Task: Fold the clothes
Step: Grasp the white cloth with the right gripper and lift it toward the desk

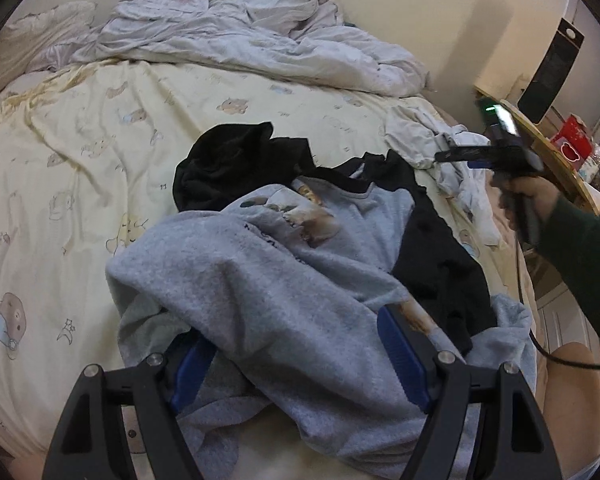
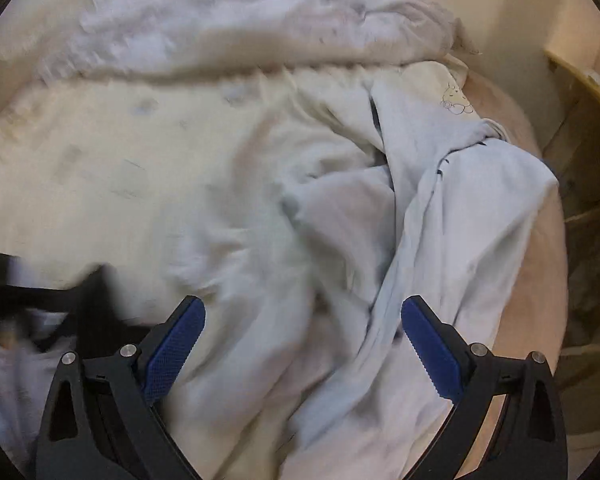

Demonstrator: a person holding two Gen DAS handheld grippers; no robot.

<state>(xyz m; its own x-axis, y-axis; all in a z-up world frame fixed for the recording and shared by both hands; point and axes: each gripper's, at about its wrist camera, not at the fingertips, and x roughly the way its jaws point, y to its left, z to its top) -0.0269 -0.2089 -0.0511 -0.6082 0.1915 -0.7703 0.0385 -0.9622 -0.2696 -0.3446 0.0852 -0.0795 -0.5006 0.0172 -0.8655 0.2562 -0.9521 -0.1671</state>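
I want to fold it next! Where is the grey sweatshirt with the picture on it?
In the left wrist view, the grey sweatshirt lies crumpled on the bed's yellow cartoon sheet, overlapping black clothes.

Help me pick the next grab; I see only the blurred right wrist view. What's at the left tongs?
Observer: A grey sweatshirt is bunched between the left tongs; I can't tell whether they pinch it.
Operator: Anything else there?
Observer: Black cloth lies just beyond it on the sheet.
Operator: Where are my tongs from there?
Observer: The right tongs are to the sweatshirt's right, by the white garment.
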